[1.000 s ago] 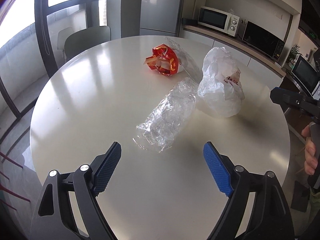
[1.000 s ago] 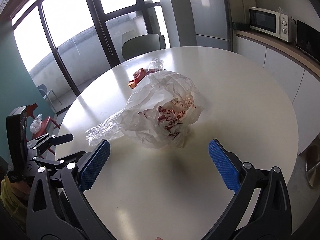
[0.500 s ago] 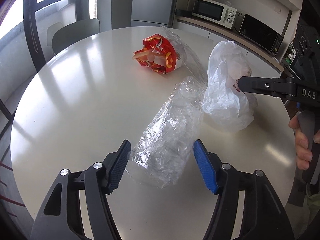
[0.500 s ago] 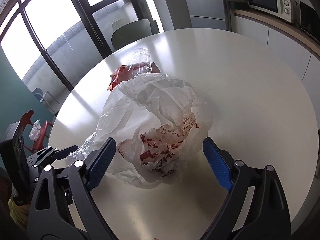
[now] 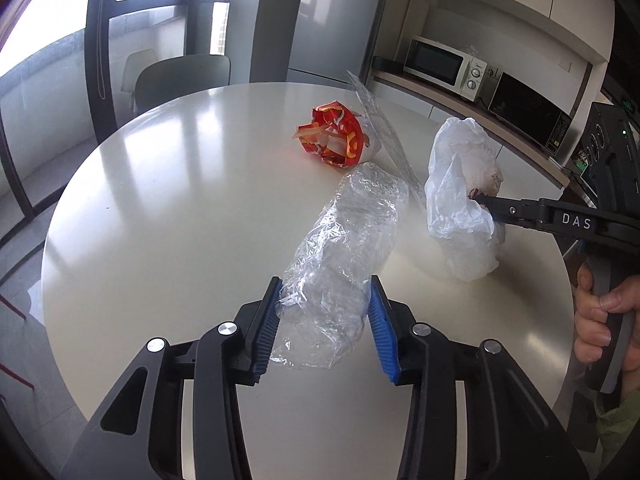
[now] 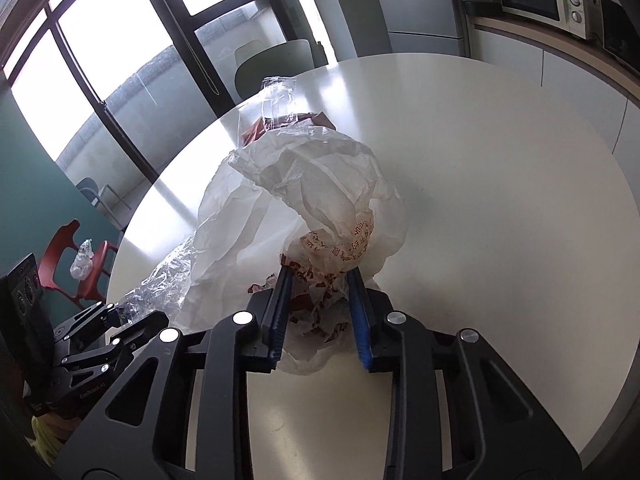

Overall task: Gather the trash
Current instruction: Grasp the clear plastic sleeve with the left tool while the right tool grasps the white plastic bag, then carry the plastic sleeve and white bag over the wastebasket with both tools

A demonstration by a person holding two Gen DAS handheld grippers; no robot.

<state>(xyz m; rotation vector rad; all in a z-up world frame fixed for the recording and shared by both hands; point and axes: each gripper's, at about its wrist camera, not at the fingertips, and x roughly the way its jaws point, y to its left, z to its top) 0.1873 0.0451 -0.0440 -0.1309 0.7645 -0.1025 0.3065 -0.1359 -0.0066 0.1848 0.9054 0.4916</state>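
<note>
A crumpled clear plastic bag (image 5: 348,232) lies on the round white table (image 5: 180,200). My left gripper (image 5: 325,280) is closing on its near end, and both blue pads touch its sides. A white plastic bag with red print (image 6: 304,184) stands to the right of the clear one. My right gripper (image 6: 319,272) is closing on its lower part, which is pinched between the pads. The left wrist view shows that right gripper (image 5: 480,200) from the side, tip in the white bag (image 5: 456,200). Farther back sit a red snack wrapper (image 5: 336,140) and a clear plastic sheet (image 5: 376,120).
A grey chair (image 5: 180,76) stands behind the table by the window. A counter with a microwave (image 5: 444,66) runs at the right, past a fridge (image 5: 340,20). A person's hand (image 5: 600,320) grips the right tool's handle. A red chair (image 6: 68,248) holds crumpled plastic.
Both grippers moved in over their bags and narrowed from wide open. The left pads now touch the clear bag; the right pads now pinch the white bag.
</note>
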